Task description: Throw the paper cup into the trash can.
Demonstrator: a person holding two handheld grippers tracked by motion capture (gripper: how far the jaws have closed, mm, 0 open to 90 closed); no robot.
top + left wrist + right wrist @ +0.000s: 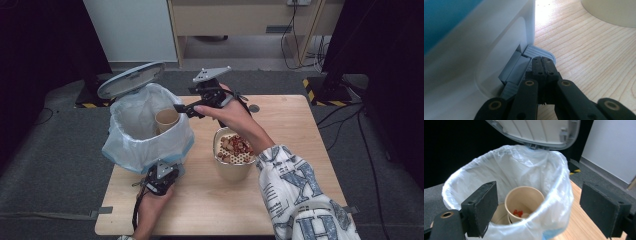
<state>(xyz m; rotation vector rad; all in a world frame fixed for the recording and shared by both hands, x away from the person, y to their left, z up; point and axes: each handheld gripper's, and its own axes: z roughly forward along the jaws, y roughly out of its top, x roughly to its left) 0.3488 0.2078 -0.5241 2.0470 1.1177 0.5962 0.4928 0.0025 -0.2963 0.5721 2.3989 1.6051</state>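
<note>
Pale wooden table (300,130) on grey carpet carries a white pedal bin (145,130) lined with a translucent plastic bag, its round grey lid (131,79) tipped up behind it. Inside the bin stands a tan paper cup (166,120) with red scraps at its bottom. At the bin's foot, the left gripper (161,176) is clenched, jaws pressed together on the grey ribbed pedal (537,53). Just right of the bin's rim, the right gripper (186,109) is released, jaws apart with nothing between them. Right of the bin sits a beige paper bowl (232,170) of nuts and red bits.
</note>
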